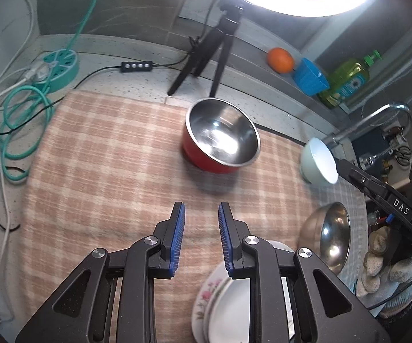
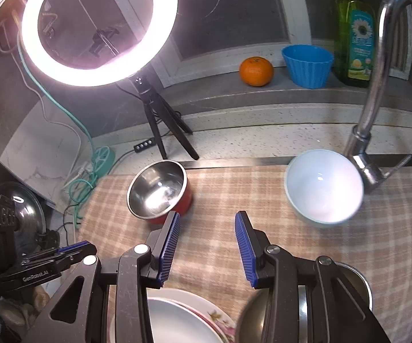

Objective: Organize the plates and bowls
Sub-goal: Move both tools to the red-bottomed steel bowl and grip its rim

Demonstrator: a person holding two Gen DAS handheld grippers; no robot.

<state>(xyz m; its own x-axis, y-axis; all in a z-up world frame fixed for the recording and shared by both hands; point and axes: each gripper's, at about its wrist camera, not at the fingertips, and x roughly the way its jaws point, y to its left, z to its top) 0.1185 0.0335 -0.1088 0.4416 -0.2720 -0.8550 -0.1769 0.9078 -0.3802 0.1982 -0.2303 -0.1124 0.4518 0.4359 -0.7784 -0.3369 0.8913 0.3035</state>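
Bowls sit scattered on the checked cloth (image 2: 263, 194): red steel bowl (image 2: 160, 191) far left, white bowl (image 2: 324, 185) by the faucet (image 2: 374, 85), plain steel bowl (image 1: 331, 234) near the stacked plates (image 2: 183, 314). Both my left gripper (image 1: 201, 240) and right gripper (image 2: 207, 248) gape, holding nothing. Smooth rims could slip between my pads, I judge. My own frames hide most of the plates.

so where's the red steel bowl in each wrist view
Left wrist: red steel bowl sits upper centre, beyond the open left gripper.
Right wrist: left of centre, just past the right gripper.
Shared landmark: black tripod behind it.
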